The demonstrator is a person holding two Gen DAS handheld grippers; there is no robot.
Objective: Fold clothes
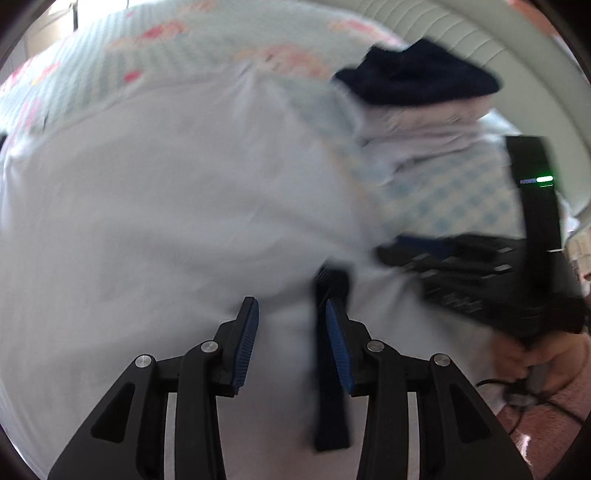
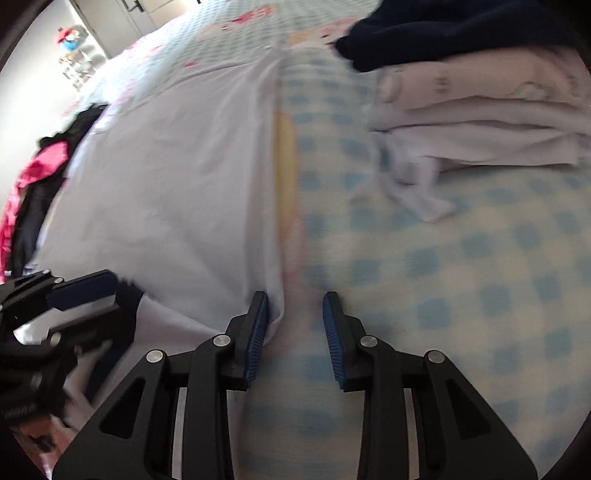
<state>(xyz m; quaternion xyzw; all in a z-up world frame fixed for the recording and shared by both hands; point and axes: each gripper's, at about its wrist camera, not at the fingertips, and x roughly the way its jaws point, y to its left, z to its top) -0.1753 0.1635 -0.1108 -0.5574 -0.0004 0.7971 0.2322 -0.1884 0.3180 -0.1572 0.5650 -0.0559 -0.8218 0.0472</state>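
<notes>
A white garment (image 1: 166, 206) lies spread flat on the bed and also shows in the right wrist view (image 2: 177, 177). My left gripper (image 1: 291, 314) is open just above its near edge, with a dark strap or finger (image 1: 330, 369) between its jaws. My right gripper (image 2: 295, 310) is open at the garment's right edge, its left pad touching the cloth. The right gripper's body (image 1: 480, 273) shows in the left wrist view, and the left gripper (image 2: 74, 295) shows in the right wrist view.
A stack of folded white clothes (image 2: 480, 110) topped by a dark navy garment (image 2: 461, 29) sits at the back right on the blue checked bedsheet (image 2: 461, 277). A heap of pink and black clothes (image 2: 37, 184) lies at the left.
</notes>
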